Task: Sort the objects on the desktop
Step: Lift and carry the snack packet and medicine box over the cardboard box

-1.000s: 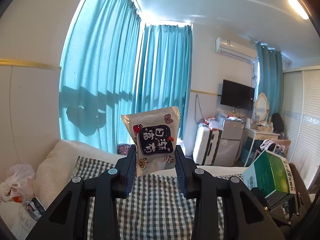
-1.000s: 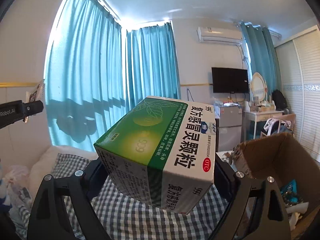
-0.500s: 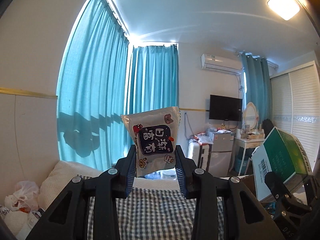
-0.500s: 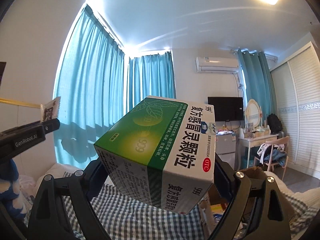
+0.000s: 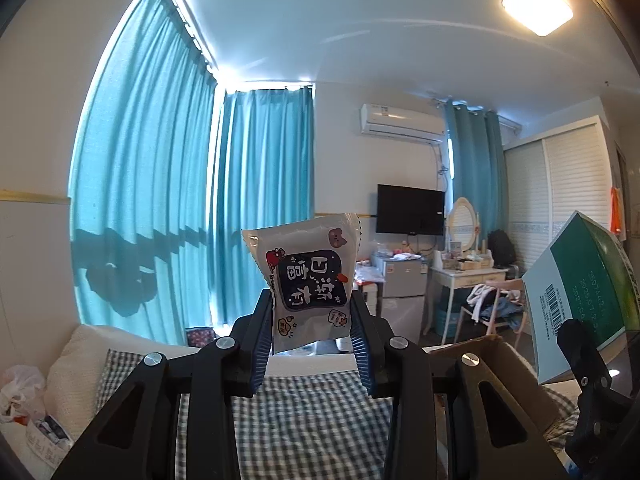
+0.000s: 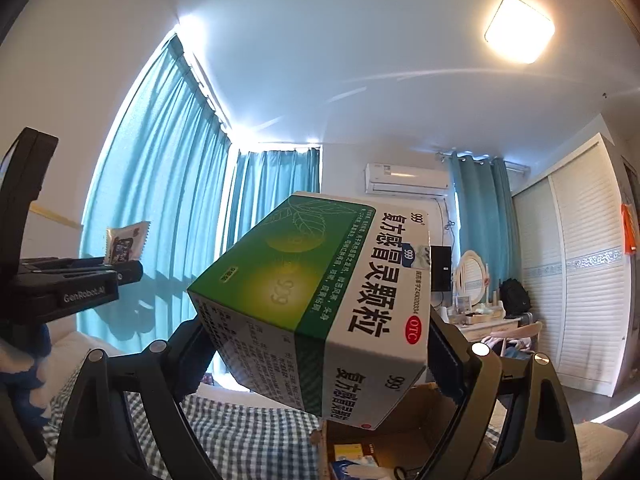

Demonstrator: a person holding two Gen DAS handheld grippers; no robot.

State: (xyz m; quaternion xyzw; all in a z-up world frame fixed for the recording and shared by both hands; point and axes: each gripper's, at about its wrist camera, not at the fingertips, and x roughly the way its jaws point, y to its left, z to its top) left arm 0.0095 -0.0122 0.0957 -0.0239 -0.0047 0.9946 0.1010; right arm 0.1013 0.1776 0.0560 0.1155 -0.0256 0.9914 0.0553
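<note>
We grip a snack packet (image 5: 310, 280) in our left claw (image 5: 312, 344) and a medicine box (image 6: 320, 304) in our right claw (image 6: 320, 360); below it, the cardboard box (image 6: 420, 432), seemingly part-filled, awaits both.

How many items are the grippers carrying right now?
2. A white snack packet is pinched upright in the left gripper; a green-and-white medicine box is clamped in the right gripper.
</note>
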